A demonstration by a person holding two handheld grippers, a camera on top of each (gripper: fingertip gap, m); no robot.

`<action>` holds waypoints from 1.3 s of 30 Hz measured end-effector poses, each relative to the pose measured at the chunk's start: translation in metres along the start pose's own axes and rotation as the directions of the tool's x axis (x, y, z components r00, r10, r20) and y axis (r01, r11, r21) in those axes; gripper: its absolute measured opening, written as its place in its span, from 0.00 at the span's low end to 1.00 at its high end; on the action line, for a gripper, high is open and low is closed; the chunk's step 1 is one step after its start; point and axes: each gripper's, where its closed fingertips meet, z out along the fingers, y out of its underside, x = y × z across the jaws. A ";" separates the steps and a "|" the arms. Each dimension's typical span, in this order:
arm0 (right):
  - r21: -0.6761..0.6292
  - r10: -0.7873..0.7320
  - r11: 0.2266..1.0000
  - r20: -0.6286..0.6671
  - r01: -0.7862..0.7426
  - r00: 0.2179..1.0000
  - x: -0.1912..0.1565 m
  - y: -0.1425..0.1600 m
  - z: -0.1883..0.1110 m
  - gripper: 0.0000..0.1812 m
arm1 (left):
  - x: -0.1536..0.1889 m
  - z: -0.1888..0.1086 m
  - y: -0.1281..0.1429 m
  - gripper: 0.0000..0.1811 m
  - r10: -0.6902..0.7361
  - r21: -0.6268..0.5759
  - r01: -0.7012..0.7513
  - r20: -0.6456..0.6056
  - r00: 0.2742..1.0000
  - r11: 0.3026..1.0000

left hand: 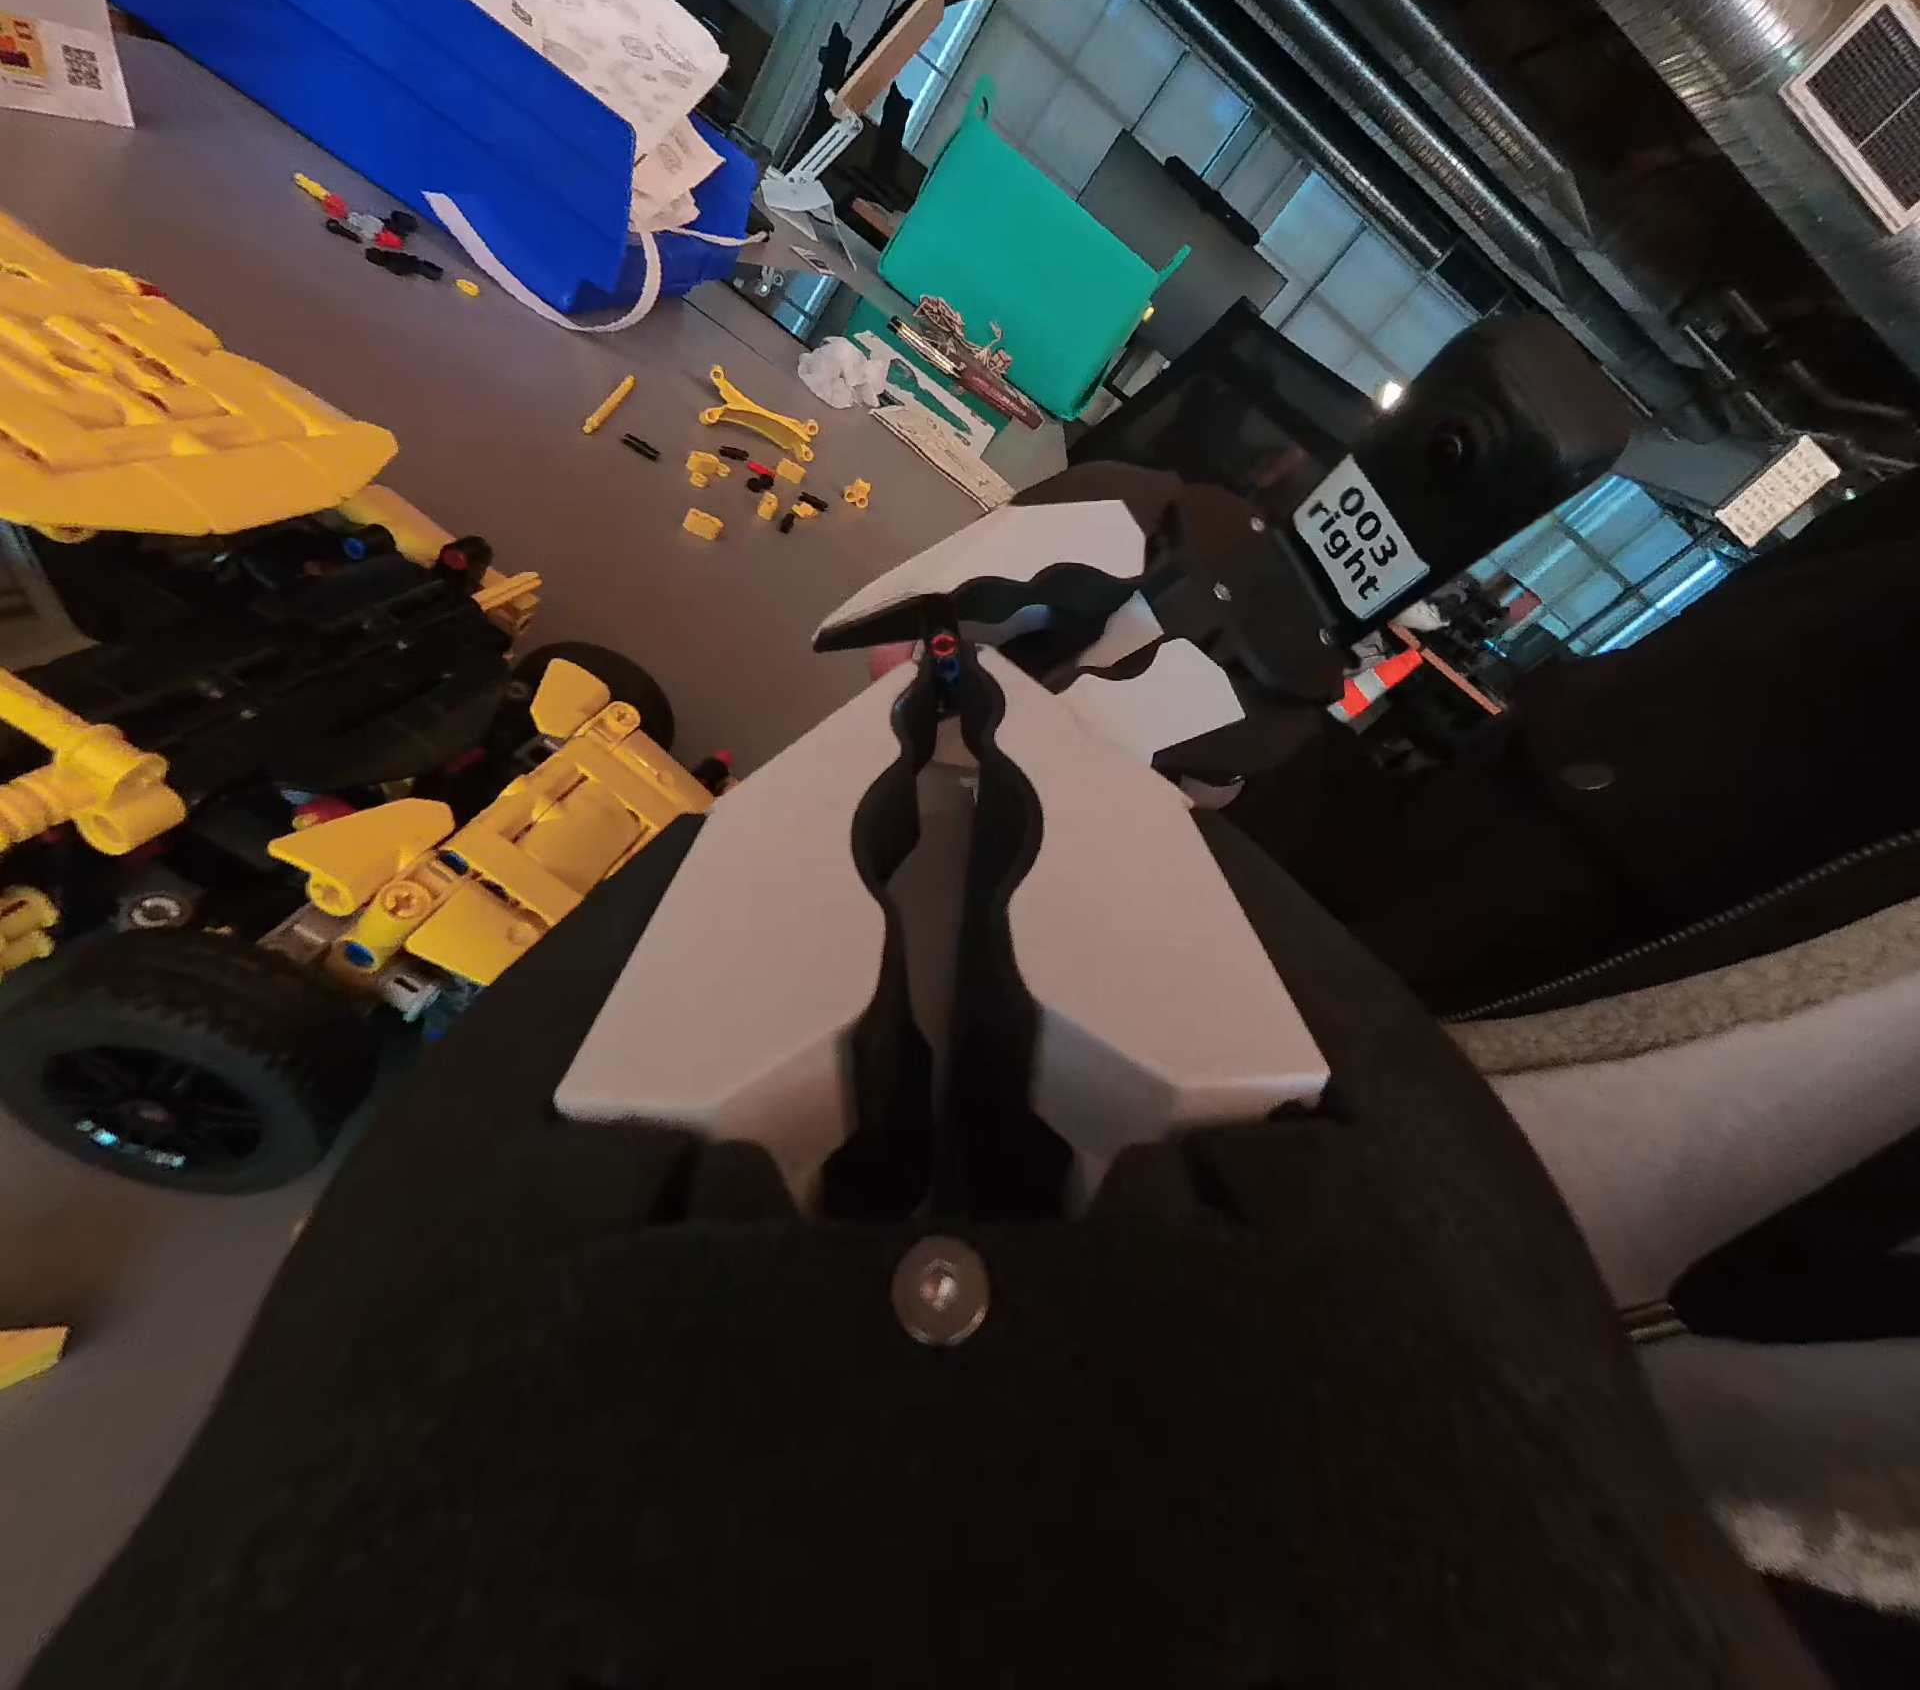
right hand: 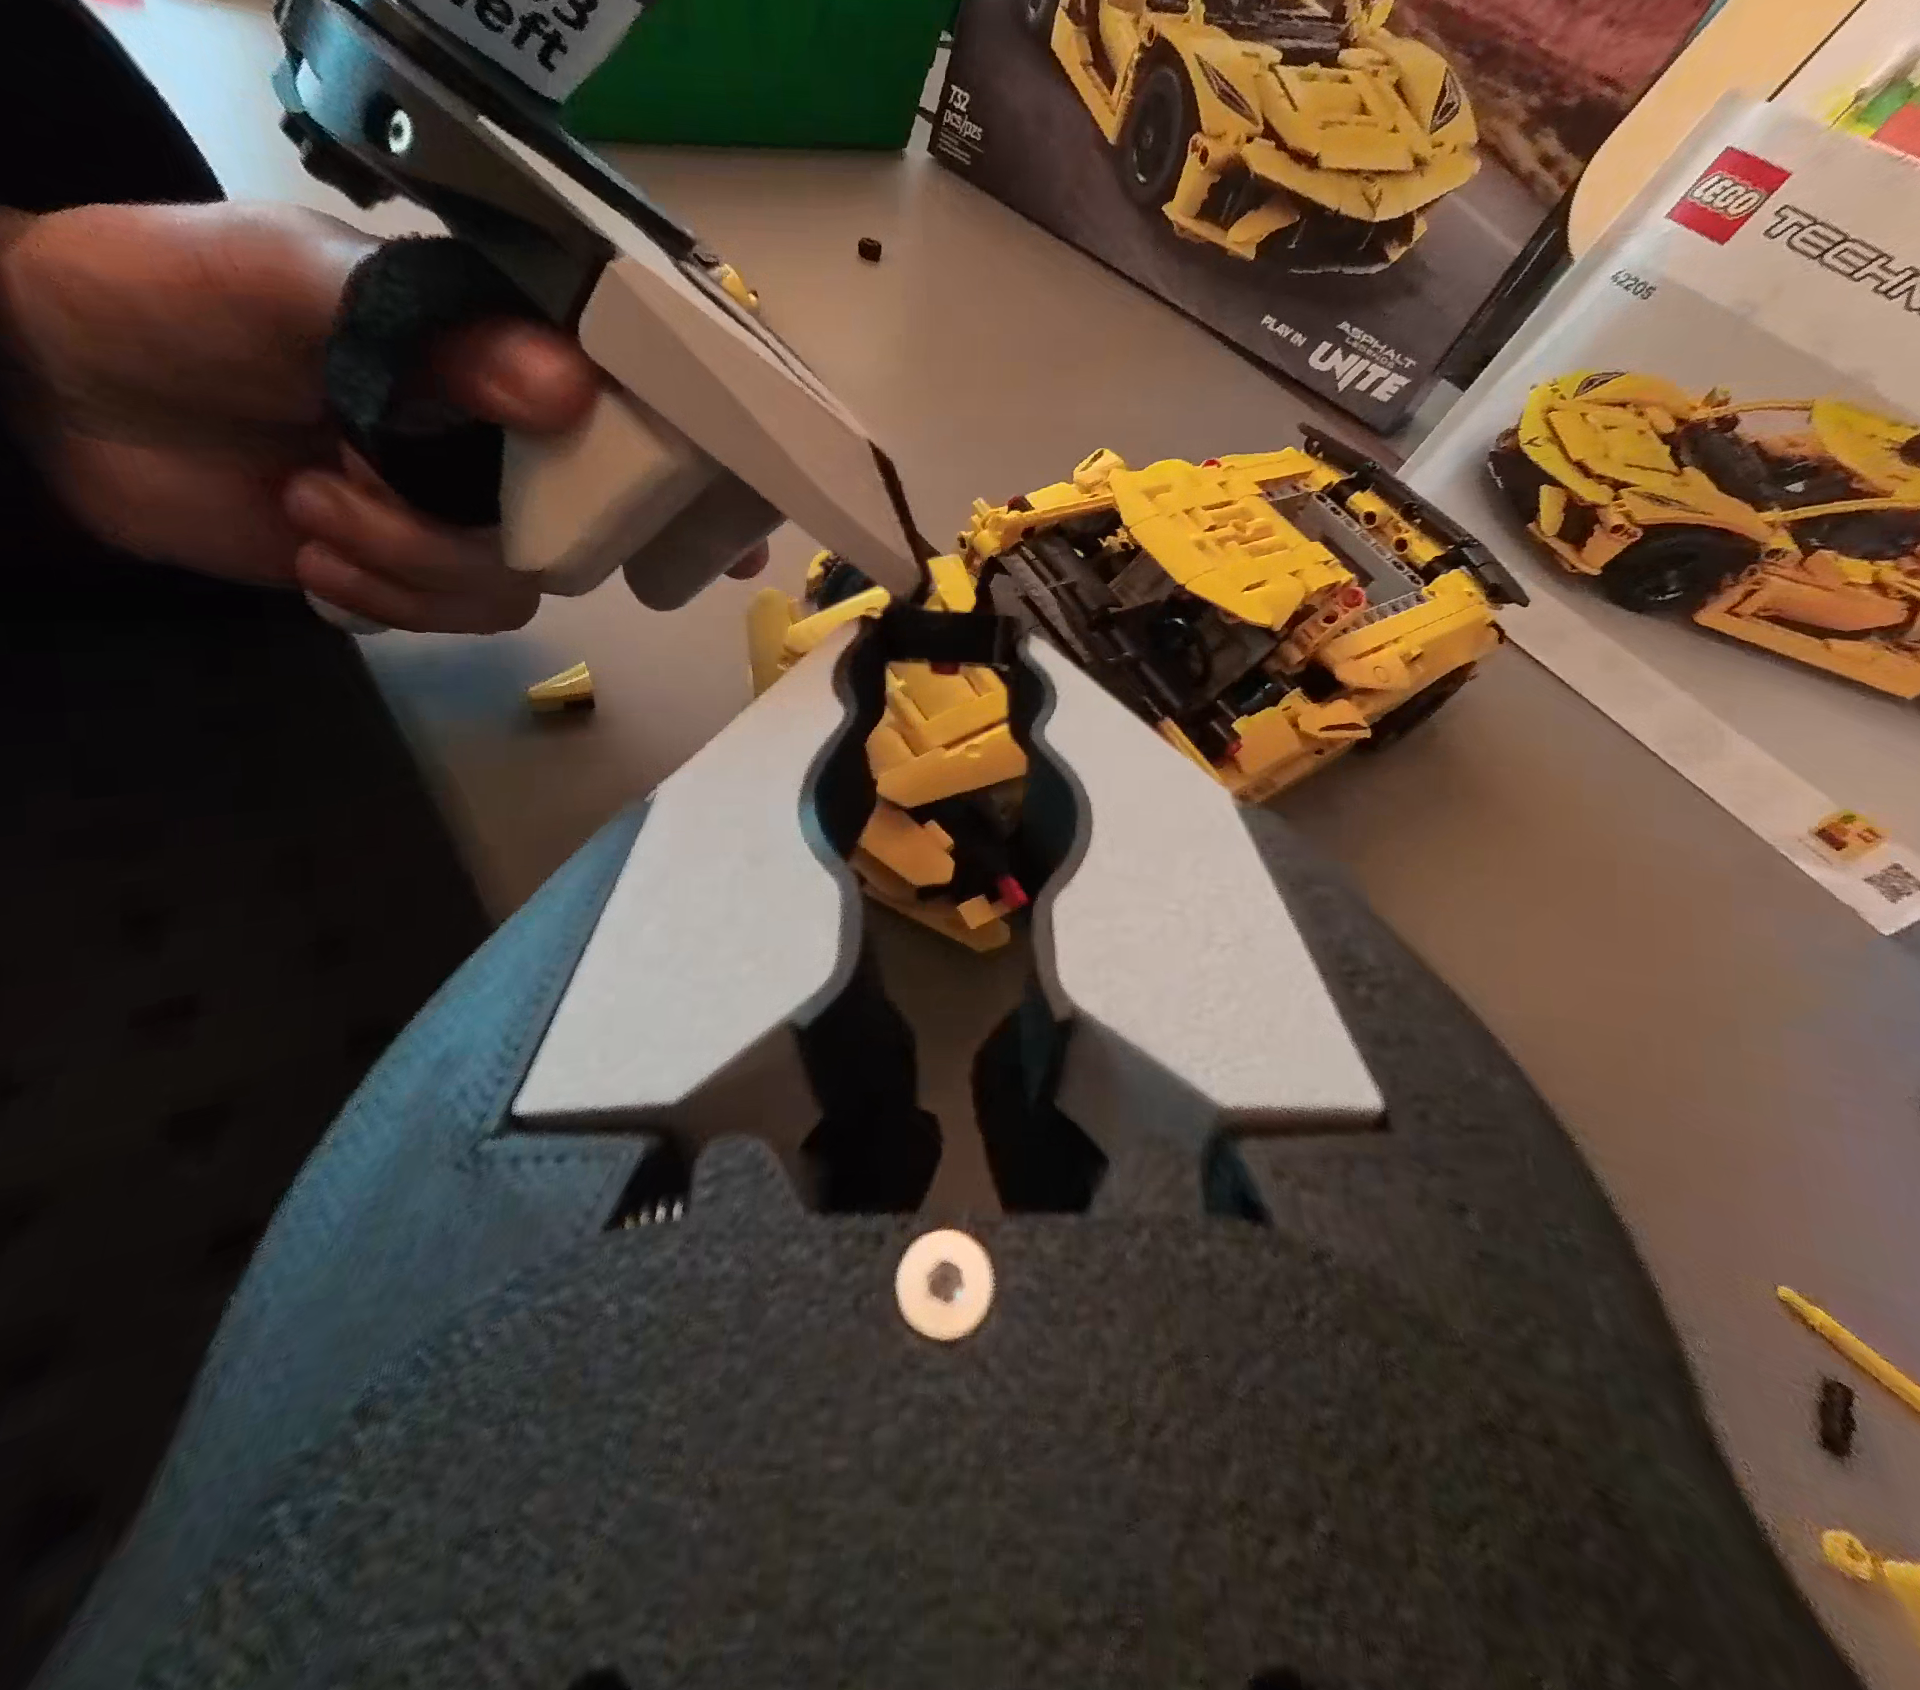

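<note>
In the left wrist view my left gripper (left hand: pixel 940 690) is shut on a small black part (left hand: pixel 941 658) with a red and a blue pin, held above the grey table (left hand: pixel 520 393). My right gripper (left hand: pixel 928 624) comes in from the right, and its tips close on the same part from the other side. In the right wrist view my right gripper (right hand: pixel 945 643) grips the black part (right hand: pixel 940 638) between its tips. The left gripper (right hand: pixel 914 580) reaches down to it from the upper left. A yellow brick-built car (left hand: pixel 312 705) (right hand: pixel 1247 601) sits on the table just beyond and below.
Loose yellow and black pieces (left hand: pixel 748 466) lie on the table, with more at the right (right hand: pixel 1849 1370). A blue bag (left hand: pixel 364 30) and a green bin (right hand: pixel 779 51) stand farther off. The set's box (right hand: pixel 1299 61) and a booklet (right hand: pixel 1714 445) stand behind the car. A hand (right hand: pixel 260 414) holds the left gripper. Less than 4 cm separates the two grippers' tips.
</note>
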 end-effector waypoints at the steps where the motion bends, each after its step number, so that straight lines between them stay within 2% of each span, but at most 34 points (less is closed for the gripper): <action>1: -0.006 0.003 1.000 0.003 -0.003 1.000 0.000 0.001 0.000 0.13 | -0.001 -0.001 -0.001 0.01 -0.012 0.009 0.012 -0.002 1.000 1.000; 2: -0.036 0.001 0.999 -0.003 -0.002 1.000 0.001 0.007 -0.002 0.00 | -0.002 -0.005 -0.011 0.01 -0.024 0.072 0.025 -0.003 1.000 0.997; 4: -0.082 -0.039 0.996 -0.026 0.037 0.999 0.005 0.018 -0.002 0.00 | -0.013 -0.038 -0.047 0.01 -0.085 0.277 0.087 -0.019 0.996 0.957; 5: -0.009 -0.025 1.000 -0.009 0.024 1.000 0.002 0.005 -0.006 0.00 | -0.025 -0.045 -0.047 0.01 -0.109 0.267 0.099 0.021 0.994 0.959; 7: 0.036 0.004 0.999 0.008 -0.004 1.000 0.000 -0.005 -0.005 0.00 | -0.021 -0.027 -0.029 0.01 -0.092 0.179 0.084 0.034 0.995 0.980; 8: 0.028 -0.022 0.999 -0.006 0.022 1.000 0.000 -0.002 -0.003 0.05 | -0.015 -0.015 -0.020 0.02 -0.089 0.133 0.087 0.016 0.996 0.987; 9: 0.040 -0.056 0.997 -0.056 0.058 0.997 0.003 -0.006 -0.002 0.18 | -0.011 -0.008 -0.016 0.02 -0.093 0.113 0.093 -0.004 0.996 0.989; 10: 0.063 -0.083 0.994 -0.122 0.091 0.989 0.008 -0.012 -0.005 0.24 | -0.009 -0.006 -0.015 0.02 -0.097 0.106 0.098 -0.014 0.995 0.990; 12: 0.101 -0.121 0.985 -0.170 0.139 0.978 0.010 -0.017 -0.008 0.26 | -0.008 -0.004 -0.010 0.02 -0.114 0.081 0.116 -0.027 0.993 0.990; 13: 0.076 -0.125 0.987 -0.168 0.139 0.978 0.010 -0.014 -0.005 0.26 | -0.007 -0.001 -0.006 0.02 -0.117 0.057 0.119 -0.029 0.993 0.991; 16: -0.001 -0.128 0.992 -0.142 0.129 0.982 0.007 -0.003 0.005 0.23 | -0.003 0.005 0.002 0.01 -0.054 0.003 0.055 -0.014 0.998 0.999; 17: -0.008 -0.115 0.993 -0.135 0.115 0.984 0.006 -0.002 0.006 0.18 | -0.002 0.006 0.004 0.02 -0.026 -0.010 0.026 -0.002 1.000 1.000; 20: -0.022 -0.111 0.994 -0.116 0.110 0.987 0.001 0.001 0.009 0.12 | 0.000 0.009 0.007 0.02 -0.003 -0.029 0.003 0.002 1.000 1.000; 22: -0.035 -0.133 0.991 -0.129 0.129 0.983 0.001 0.003 0.010 0.11 | -0.001 0.009 0.008 0.01 -0.018 -0.032 0.018 0.002 1.000 0.999; 26: -0.066 -0.095 0.994 -0.075 0.090 0.993 -0.003 0.008 0.012 0.10 | -0.003 0.008 0.009 0.01 -0.057 -0.043 0.056 -0.008 0.998 0.997; 30: -0.073 -0.094 0.993 -0.030 0.092 0.995 -0.009 0.012 0.011 0.08 | -0.003 0.009 0.011 0.01 -0.030 -0.056 0.030 0.001 1.000 0.998; 31: -0.066 -0.103 0.993 -0.027 0.101 0.994 -0.010 0.010 0.011 0.07 | -0.002 0.008 0.010 0.01 -0.031 -0.047 0.031 -0.006 1.000 0.998; 32: -0.118 -0.126 0.985 0.019 0.128 0.992 -0.018 0.020 0.011 0.01 | -0.004 0.003 -0.002 0.01 -0.039 0.031 0.039 -0.005 0.999 0.999; 34: -0.214 -0.335 0.913 0.090 0.346 0.938 -0.040 0.045 0.017 0.01 | -0.018 -0.033 -0.046 0.00 -0.141 0.289 0.150 -0.052 0.989 0.945; 35: -0.162 -0.393 0.905 0.036 0.394 0.919 -0.041 0.033 0.016 0.00 | -0.026 -0.045 -0.051 0.00 -0.167 0.325 0.172 -0.043 0.985 0.930; 37: -0.134 -0.241 0.959 0.070 0.248 0.968 -0.041 0.026 0.014 0.00 | -0.017 -0.040 -0.046 0.00 -0.115 0.293 0.119 -0.034 0.993 0.949; 39: -0.128 -0.222 0.965 0.048 0.227 0.974 -0.034 0.025 0.013 0.00 | -0.007 -0.027 -0.037 0.00 -0.072 0.226 0.080 -0.045 0.996 0.971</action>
